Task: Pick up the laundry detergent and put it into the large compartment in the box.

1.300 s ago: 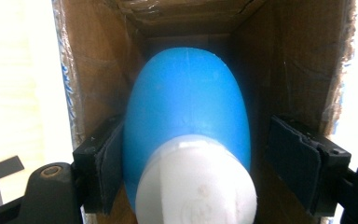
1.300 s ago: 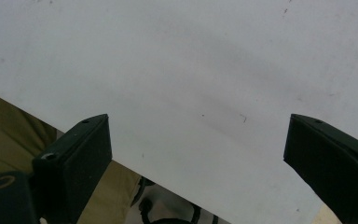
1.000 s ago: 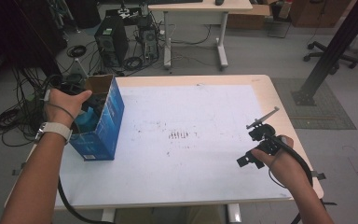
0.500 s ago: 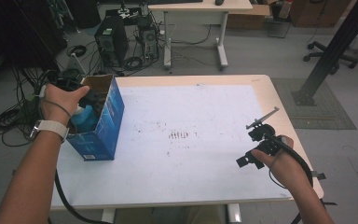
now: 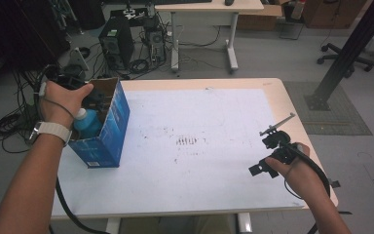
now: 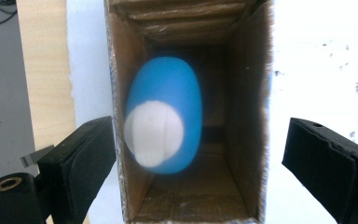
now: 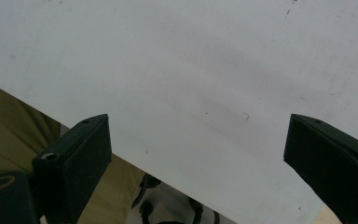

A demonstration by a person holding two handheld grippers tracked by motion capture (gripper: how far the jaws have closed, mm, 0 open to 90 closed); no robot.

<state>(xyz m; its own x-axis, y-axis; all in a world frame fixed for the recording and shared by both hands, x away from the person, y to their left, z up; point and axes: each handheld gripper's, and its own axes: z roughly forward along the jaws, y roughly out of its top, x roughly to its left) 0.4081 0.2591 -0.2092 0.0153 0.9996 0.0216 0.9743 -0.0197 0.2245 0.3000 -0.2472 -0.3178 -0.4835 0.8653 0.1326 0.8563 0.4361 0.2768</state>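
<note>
Blue bottle [image 6: 164,116] stands inside the open box [image 5: 108,127] at the bench's [image 5: 214,195] left edge; my left claw [image 6: 200,168] hangs spread above it, my right claw [image 7: 198,158] spread over bare bench.

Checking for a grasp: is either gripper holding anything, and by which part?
Nothing is held. Left gripper is open above the bottle in the box; right gripper open.

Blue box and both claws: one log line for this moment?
left claw: open over blue box | blue bottle: inside box | right claw: open, empty, table edge
</note>
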